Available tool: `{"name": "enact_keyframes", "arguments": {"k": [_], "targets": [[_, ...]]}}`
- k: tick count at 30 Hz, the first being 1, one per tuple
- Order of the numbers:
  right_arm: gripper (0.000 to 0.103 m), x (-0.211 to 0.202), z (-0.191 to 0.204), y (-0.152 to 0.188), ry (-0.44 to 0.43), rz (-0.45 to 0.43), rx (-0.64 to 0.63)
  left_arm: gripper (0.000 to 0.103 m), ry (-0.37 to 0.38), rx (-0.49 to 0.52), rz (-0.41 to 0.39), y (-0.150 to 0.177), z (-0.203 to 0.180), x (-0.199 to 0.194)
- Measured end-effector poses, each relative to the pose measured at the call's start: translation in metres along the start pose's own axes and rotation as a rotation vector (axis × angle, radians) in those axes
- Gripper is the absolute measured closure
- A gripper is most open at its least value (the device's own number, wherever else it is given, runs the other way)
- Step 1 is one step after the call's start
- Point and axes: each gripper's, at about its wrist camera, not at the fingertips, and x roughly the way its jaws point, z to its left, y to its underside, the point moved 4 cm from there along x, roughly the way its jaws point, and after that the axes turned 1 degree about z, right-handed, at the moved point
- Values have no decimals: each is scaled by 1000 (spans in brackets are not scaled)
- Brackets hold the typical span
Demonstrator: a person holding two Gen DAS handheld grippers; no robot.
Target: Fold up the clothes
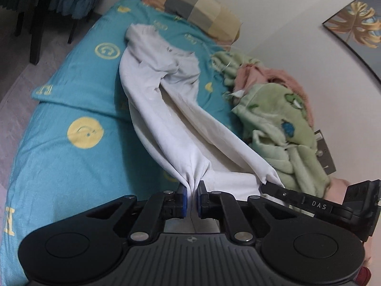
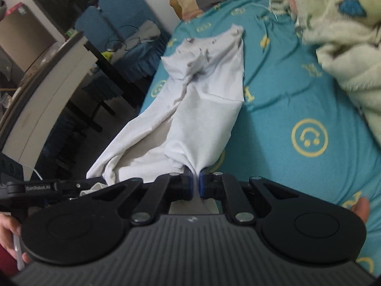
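A white garment (image 1: 164, 109) lies stretched along the teal bed sheet (image 1: 71, 100), its far end bunched near the pillow. My left gripper (image 1: 192, 197) is shut on one near corner of its hem. My right gripper (image 2: 195, 183) is shut on the other near corner of the white garment (image 2: 202, 109). The right gripper also shows in the left wrist view (image 1: 309, 202), at the right, holding the cloth edge. The left gripper shows in the right wrist view (image 2: 47, 187), at the left. The hem hangs slack between the two grippers.
A green fleece blanket (image 1: 273, 124) with a pink one (image 1: 285, 81) is heaped along the wall side of the bed. A checked pillow (image 1: 197, 7) lies at the head. A dark table and blue chairs (image 2: 123, 33) stand beside the bed.
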Motion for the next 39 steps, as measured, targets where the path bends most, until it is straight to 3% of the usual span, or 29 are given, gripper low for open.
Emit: {"name": "enact_keyframes", "arguments": {"k": [8,15,19,22,27,33,39], "targets": [[95,-52,19,11,-6,-56,-95,95,-16,33,-41,37,-32,-56],[95,-96,27,63,2,-80,-130,96,-40,52,-29,106,-38,-96],[95,-109,28,80,-5,-89,-115,96,-50,68,-62,111,-40,-113],[95,-108,28,69,-5,-102,-98,96,-42,61,-97,87,-42,-115],[95,-85,16,21,1,-129,-39,96,-52,61,-141,20,-45,-89],[95,-20,-14,-51,14,-126,62,96,-121,77,-168,-72,-32,-15],[94,78,-49,-107,70,-106,93,96,-221,116,-180,-144,13,80]]}}
